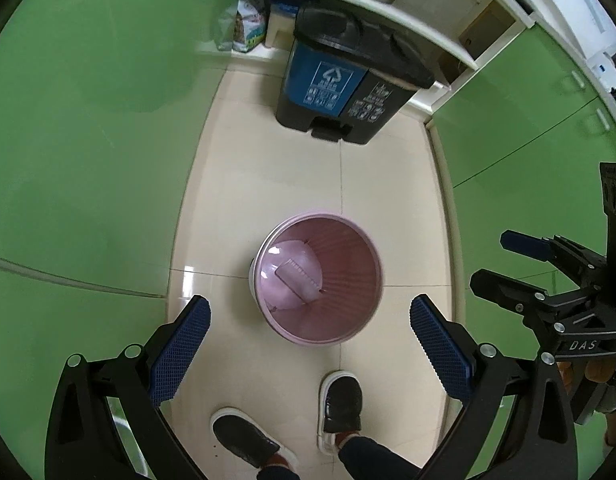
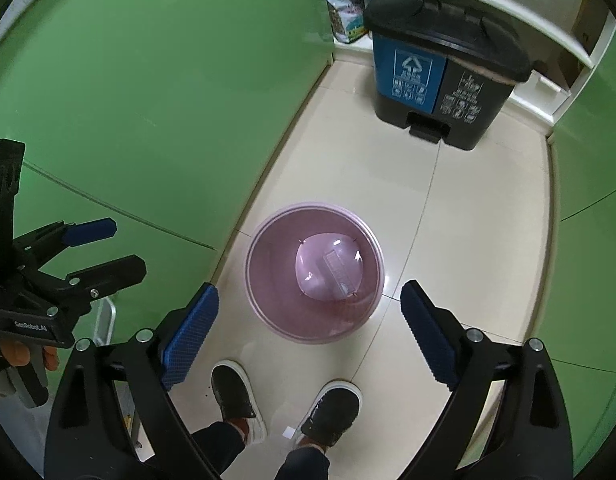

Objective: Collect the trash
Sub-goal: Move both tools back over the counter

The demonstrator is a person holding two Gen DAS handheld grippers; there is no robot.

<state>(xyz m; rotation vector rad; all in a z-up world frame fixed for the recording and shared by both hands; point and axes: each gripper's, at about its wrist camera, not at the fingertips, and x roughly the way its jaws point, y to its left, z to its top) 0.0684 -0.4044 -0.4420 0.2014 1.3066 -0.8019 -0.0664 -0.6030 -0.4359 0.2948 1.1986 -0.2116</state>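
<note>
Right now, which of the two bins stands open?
The round pink bin near the shoes has no cover on top. The black pedal bin by the shelves has both lids shut.

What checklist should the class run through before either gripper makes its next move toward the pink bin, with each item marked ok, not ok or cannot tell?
1. Left gripper open with nothing between its pads: ok.
2. Right gripper open and empty: ok.
3. Pink bin upright on the floor, its mouth unobstructed: ok.
4. Swing lid lying loose inside the bin rather than fitted on the rim: not ok.
5. Person's shoes clear of the bin: ok, close but apart.
6. Lids of the black pedal bin raised to take trash: not ok, both look shut.
</note>
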